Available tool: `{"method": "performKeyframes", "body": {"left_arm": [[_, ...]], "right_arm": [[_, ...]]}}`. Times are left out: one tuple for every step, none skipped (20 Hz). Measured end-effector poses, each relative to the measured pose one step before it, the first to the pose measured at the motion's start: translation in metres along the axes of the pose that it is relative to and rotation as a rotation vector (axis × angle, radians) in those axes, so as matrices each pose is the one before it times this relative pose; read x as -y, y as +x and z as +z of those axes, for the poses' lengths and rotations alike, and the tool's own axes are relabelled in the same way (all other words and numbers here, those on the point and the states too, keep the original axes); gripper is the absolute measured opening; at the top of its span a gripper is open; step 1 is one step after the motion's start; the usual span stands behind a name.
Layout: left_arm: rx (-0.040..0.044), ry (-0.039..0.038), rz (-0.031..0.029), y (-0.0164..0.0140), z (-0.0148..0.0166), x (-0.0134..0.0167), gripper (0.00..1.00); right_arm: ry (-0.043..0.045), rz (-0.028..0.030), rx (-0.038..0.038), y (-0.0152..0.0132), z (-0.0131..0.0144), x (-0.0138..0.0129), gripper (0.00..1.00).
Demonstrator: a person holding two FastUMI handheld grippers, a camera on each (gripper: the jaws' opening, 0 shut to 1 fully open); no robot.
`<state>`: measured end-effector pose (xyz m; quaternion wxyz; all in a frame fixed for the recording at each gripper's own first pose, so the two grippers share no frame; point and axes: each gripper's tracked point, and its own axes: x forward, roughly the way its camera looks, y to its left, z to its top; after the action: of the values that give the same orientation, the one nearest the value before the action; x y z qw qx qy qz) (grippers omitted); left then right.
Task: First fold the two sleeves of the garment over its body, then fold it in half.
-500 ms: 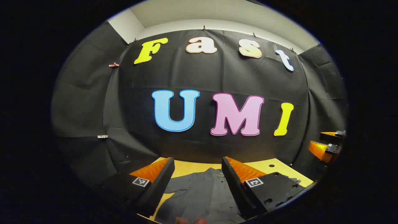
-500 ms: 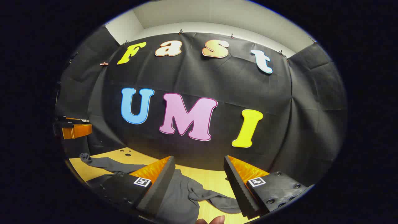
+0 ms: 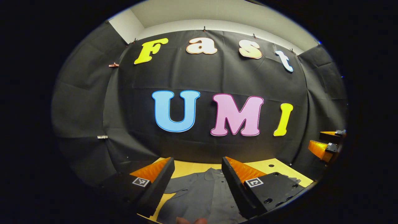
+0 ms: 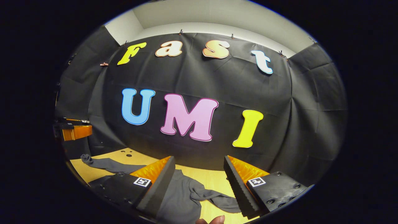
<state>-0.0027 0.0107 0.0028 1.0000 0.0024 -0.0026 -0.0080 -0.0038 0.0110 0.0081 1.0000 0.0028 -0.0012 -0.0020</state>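
Grey fabric lay nearest: the garment [image 3: 199, 199], a collared shirt, was spread flat on the wooden tabletop [image 3: 186, 168] below both tools. The left gripper [image 3: 197, 177] hung above its body, fingers wide apart and empty. The right gripper [image 4: 199, 180], equally spread and empty, hung over a rumpled sleeve [image 4: 214, 199]. Farther left, the other sleeve [image 4: 105, 163] trailed outward. The cloth looked light and limp; pinching each sleeve near its cuff seemed best.
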Motion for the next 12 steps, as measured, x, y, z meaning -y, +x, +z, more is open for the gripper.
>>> {"method": "performKeyframes", "body": {"left_arm": [[-0.00092,0.00375,-0.00701,0.00024,0.00112,-0.00318,0.96],[-0.00116,0.00110,-0.00778,-0.00013,-0.00139,-0.00291,0.96],[-0.00303,-0.00393,-0.00722,0.00004,0.00135,-0.00467,0.96],[-0.00468,-0.00648,-0.00570,0.00016,-0.00249,-0.00418,0.96],[-0.00703,-0.00756,-0.00789,0.00014,-0.00125,-0.00435,0.96],[-0.00459,-0.00343,-0.00687,0.00040,-0.00197,-0.00511,0.96],[-0.00160,0.00436,-0.00755,0.00065,0.00072,-0.00564,0.96],[0.00131,0.00846,-0.00796,0.00000,-0.00152,-0.00230,0.96],[0.00276,0.01454,-0.01115,0.00209,0.00099,-0.00196,0.96],[0.00442,0.01288,-0.01594,0.00117,-0.00126,0.00067,0.96],[0.00652,0.00678,-0.02046,0.00167,0.00148,0.00278,0.96],[0.00547,0.00340,-0.02114,0.00215,-0.00083,0.00450,0.96]], "right_arm": [[-0.00168,-0.00740,0.00133,-0.00039,0.00197,-0.00132,0.97],[-0.00318,-0.00819,0.00100,-0.00012,0.00076,-0.00238,0.97],[-0.00375,-0.01110,0.00123,-0.00080,0.00239,-0.00272,0.97],[-0.00150,-0.00722,0.00009,-0.00113,0.00173,-0.00259,0.97],[-0.00136,-0.01041,-0.00204,-0.00069,0.00169,-0.00295,0.97],[-0.00224,-0.01052,0.00064,-0.00159,0.00100,-0.00228,0.97],[-0.00382,-0.01374,-0.00021,-0.00079,0.00154,-0.00163,0.97],[-0.00582,-0.01121,-0.00412,-0.00114,0.00001,-0.00078,0.97],[-0.00956,-0.01534,-0.01043,-0.00047,-0.00252,0.00182,0.97],[-0.01104,-0.01907,-0.01441,0.00017,-0.00379,0.00437,0.97],[-0.00843,-0.01700,-0.01506,0.00085,-0.00404,0.00594,0.97],[-0.00940,-0.01622,-0.01528,0.00199,-0.00537,0.00621,0.99]]}}
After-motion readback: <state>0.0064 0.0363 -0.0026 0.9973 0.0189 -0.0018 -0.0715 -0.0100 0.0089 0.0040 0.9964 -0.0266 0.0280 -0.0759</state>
